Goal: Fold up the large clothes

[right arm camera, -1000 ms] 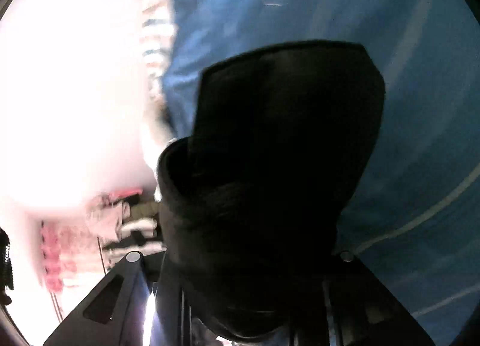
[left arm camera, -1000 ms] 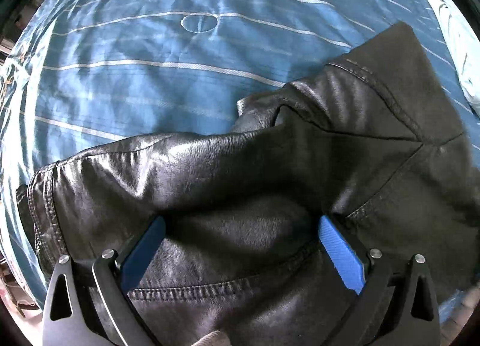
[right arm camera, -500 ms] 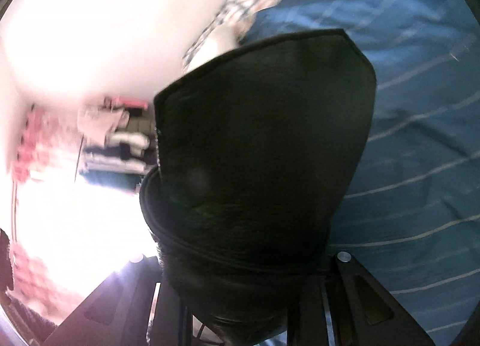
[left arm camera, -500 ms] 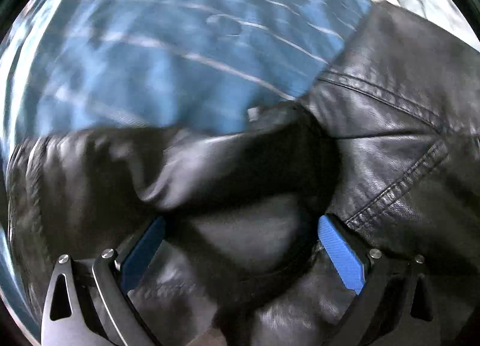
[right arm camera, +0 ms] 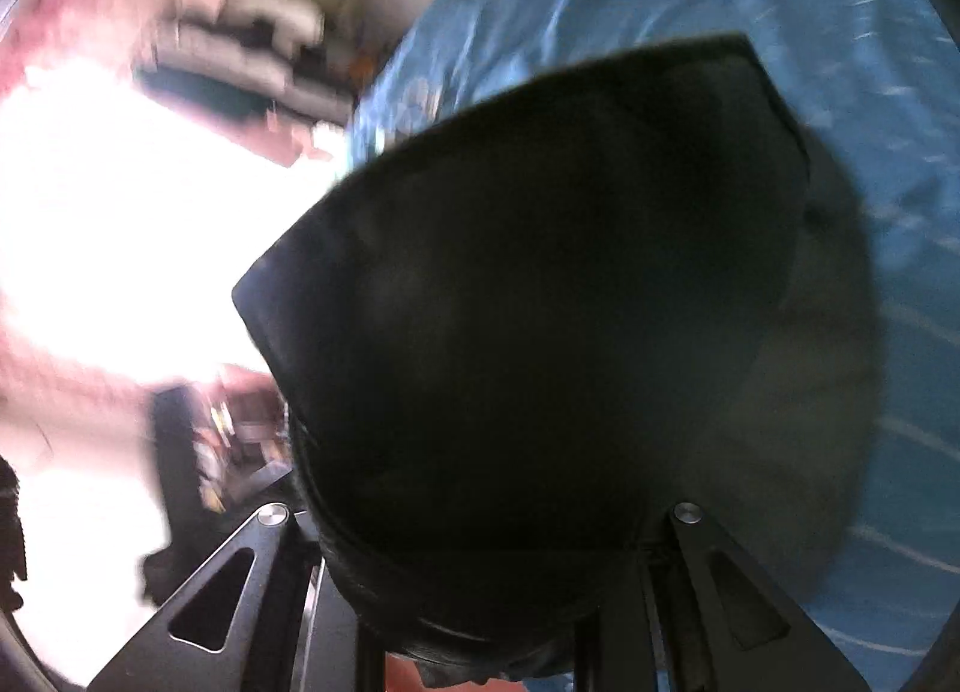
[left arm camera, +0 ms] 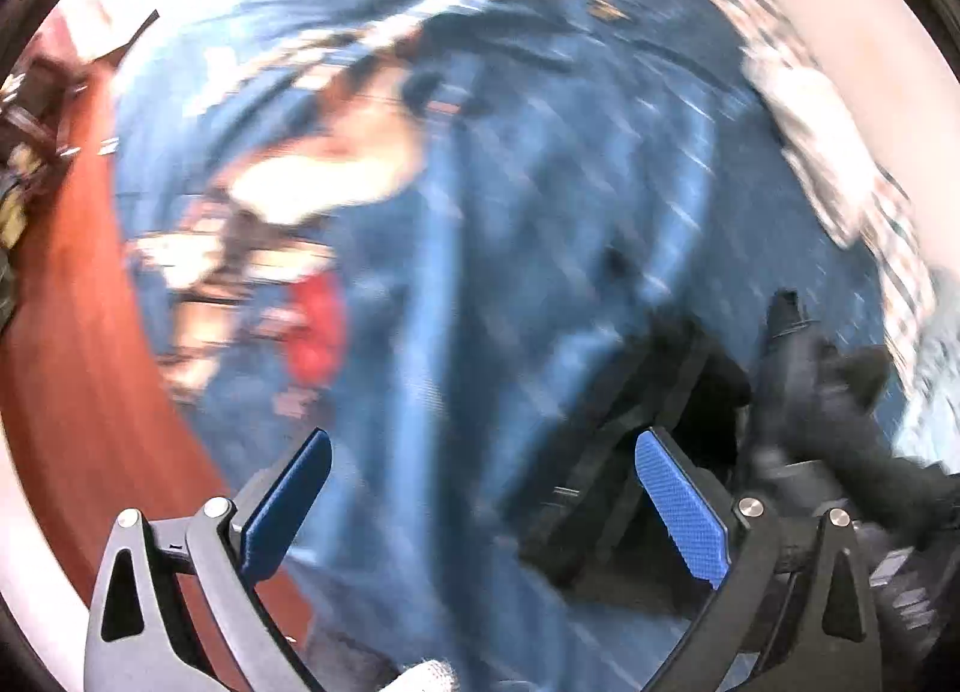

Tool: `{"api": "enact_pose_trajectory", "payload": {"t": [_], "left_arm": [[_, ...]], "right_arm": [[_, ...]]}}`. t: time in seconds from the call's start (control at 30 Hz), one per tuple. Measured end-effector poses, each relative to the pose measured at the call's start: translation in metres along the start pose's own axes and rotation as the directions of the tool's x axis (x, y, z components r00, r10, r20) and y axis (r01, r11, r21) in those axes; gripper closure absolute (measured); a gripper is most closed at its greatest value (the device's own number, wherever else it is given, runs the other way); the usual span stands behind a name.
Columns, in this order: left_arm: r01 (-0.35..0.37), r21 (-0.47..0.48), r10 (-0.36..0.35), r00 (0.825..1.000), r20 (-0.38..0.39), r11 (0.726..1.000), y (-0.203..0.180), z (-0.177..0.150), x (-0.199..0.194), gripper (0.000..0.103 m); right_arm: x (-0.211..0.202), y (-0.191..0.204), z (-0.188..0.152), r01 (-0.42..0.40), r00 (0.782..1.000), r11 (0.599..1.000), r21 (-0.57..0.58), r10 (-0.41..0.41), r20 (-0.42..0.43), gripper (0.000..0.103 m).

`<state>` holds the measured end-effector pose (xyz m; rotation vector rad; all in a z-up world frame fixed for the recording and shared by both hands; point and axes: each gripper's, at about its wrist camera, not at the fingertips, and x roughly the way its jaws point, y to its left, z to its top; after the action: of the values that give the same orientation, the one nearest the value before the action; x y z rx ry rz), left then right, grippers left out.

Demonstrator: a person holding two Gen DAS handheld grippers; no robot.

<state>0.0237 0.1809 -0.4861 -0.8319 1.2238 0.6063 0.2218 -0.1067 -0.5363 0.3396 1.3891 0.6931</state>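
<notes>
The black leather jacket (right arm camera: 570, 302) fills the middle of the right wrist view, hanging from my right gripper (right arm camera: 480, 560), which is shut on its lower edge; the fingertips are hidden under the leather. In the blurred left wrist view my left gripper (left arm camera: 480, 500) is open and empty, its blue pads (left arm camera: 681, 512) wide apart above the blue striped bedspread (left arm camera: 510, 272). A dark shape at the lower right of that view (left arm camera: 810, 422) looks like the other gripper with part of the jacket.
A pile of mixed clothes (left arm camera: 288, 200) with a red patch lies on the bed's far left. A red-brown floor (left arm camera: 78, 362) runs along the bed's left edge. Pale checked fabric (left arm camera: 840, 152) lies at the right. Shelves with folded items (right arm camera: 240, 44) stand beyond the bed.
My left gripper has come off the jacket and swung away fast to face the bed and the clothes pile. My right gripper still holds the jacket and has turned with it.
</notes>
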Motion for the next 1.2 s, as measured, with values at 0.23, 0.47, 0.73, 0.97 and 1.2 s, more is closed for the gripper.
{"api": "enact_pose_trajectory", "payload": {"t": [0.23, 0.47, 0.73, 0.97, 1.2], "left_arm": [[0.001, -0.063, 0.002, 0.999, 0.039, 0.998, 0.027, 0.013, -0.014, 0.0], [0.076, -0.051, -0.072, 0.995, 0.071, 0.996, -0.007, 0.029, -0.041, 0.0], [0.144, 0.016, -0.144, 0.988, 0.057, 0.989, -0.058, 0.026, -0.033, 0.0], [0.032, -0.036, -0.027, 0.993, 0.118, 0.999, -0.036, 0.04, -0.047, 0.0], [-0.027, 0.046, 0.022, 0.994, 0.103, 0.999, -0.058, 0.021, -0.041, 0.0]], "right_arm": [[0.128, 0.022, -0.04, 0.138, 0.959, 0.989, -0.054, -0.147, -0.241, 0.068], [0.056, 0.032, -0.024, -0.052, 0.941, 0.995, -0.08, 0.022, -0.338, 0.06], [0.0, 0.01, -0.017, -0.173, 0.913, 0.98, -0.101, 0.121, -0.391, 0.042], [0.032, 0.027, -0.026, -0.157, 0.919, 0.986, -0.056, 0.125, -0.374, 0.004], [-0.024, -0.042, -0.006, -0.157, 0.967, 0.966, 0.204, 0.192, -0.169, 0.025]]}}
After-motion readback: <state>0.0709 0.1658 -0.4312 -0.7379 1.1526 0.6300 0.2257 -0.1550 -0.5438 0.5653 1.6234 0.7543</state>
